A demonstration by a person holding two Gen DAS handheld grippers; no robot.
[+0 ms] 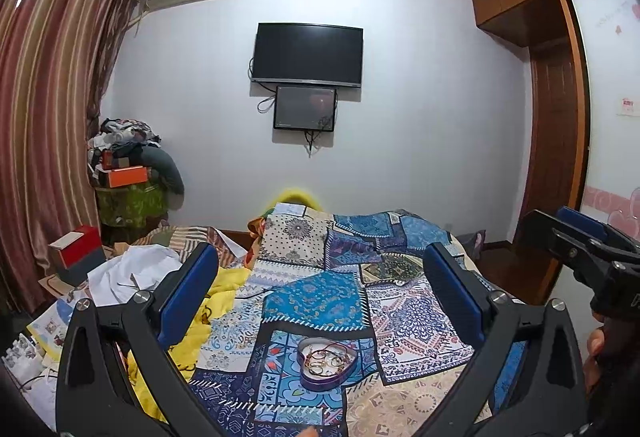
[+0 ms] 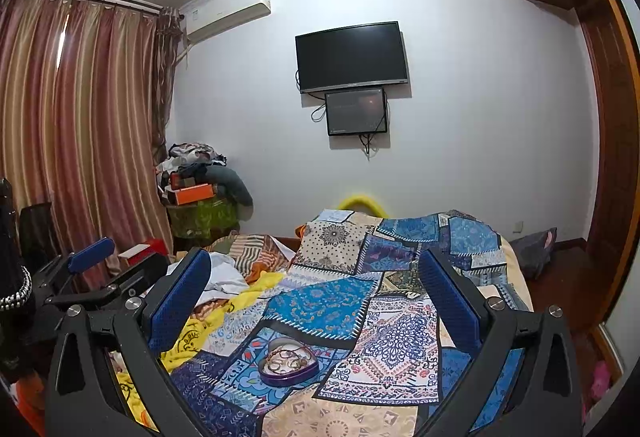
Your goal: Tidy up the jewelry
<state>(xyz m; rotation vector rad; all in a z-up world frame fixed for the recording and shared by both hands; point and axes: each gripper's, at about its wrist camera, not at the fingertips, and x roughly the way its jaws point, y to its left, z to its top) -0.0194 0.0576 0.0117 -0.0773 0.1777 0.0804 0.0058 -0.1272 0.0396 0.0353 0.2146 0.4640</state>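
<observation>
So both grippers are just hanging above the bed here, neither one holding anything. The left gripper (image 1: pixel 320 273) has its blue-padded fingers (image 1: pixel 188 293) spread wide apart, fully released, and through the gap you see the heart-shaped tin (image 1: pixel 326 363) sitting below and between the fingertips, a bit toward the camera side of them. It's a purple tin with a pale inside, resting flat on the patchwork quilt (image 1: pixel 400 321), and there's a tangle of jewelry (image 1: pixel 324 357) in it, gold-looking rings or hoops plus a thin reddish band; too small to sort out piece by piece. The right gripper (image 2: pixel 316 273) is spread wide too, nothing between the pads, and from its camera the same tin (image 2: pixel 289 363) sits low between its fingers, slightly nearer the left one. The two grippers are side by side: the right one pokes into the left camera's view at its far right edge (image 1: pixel 580 249), and the left one shows at the left edge of the right camera. Straight ahead of both, past the quilt, there's a dark TV (image 1: pixel 307 55) on the wall, and off to the left of the left gripper a yellow blanket (image 1: pixel 224 289) bunched next to the quilt.
</observation>
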